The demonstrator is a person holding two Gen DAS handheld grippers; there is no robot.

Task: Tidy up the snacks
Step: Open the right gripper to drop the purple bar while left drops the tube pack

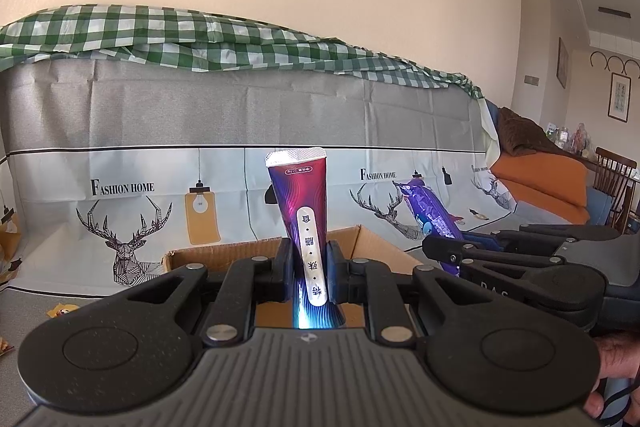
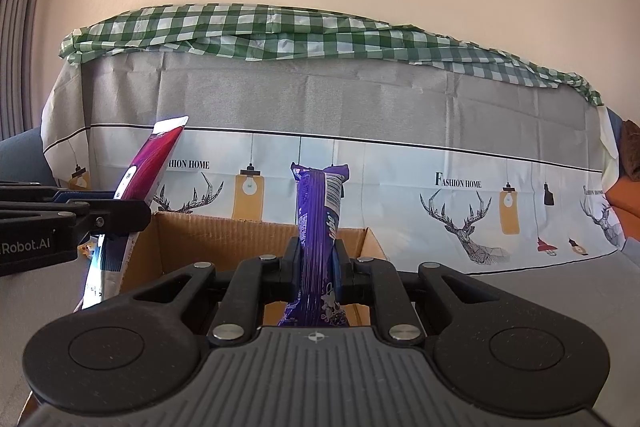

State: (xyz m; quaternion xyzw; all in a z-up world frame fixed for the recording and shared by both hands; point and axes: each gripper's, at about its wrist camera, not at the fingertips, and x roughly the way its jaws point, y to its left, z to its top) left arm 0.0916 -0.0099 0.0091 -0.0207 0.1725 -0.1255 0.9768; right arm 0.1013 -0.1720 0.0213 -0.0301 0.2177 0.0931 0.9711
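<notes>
My left gripper (image 1: 310, 277) pinches the magenta snack pouch (image 1: 301, 195) low down, upright over the cardboard box (image 1: 224, 255). My right gripper (image 2: 318, 269) pinches the purple snack bar (image 2: 320, 211) above the same box. Both look light, crinkly and slippery, so mid-body grips suit. Only the right view shows the box's inner wall; the left view shows my hand (image 1: 612, 379).

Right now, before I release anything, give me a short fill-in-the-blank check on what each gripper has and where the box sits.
1. The left gripper is shut on the red-and-purple ____.
2. The right gripper is shut on a ____ snack bar.
3. Below and beyond both grippers stands an open ____ box.
4. Both held snacks stand roughly ____ between the fingers.

Missing words: snack pouch; purple; cardboard; upright
</notes>
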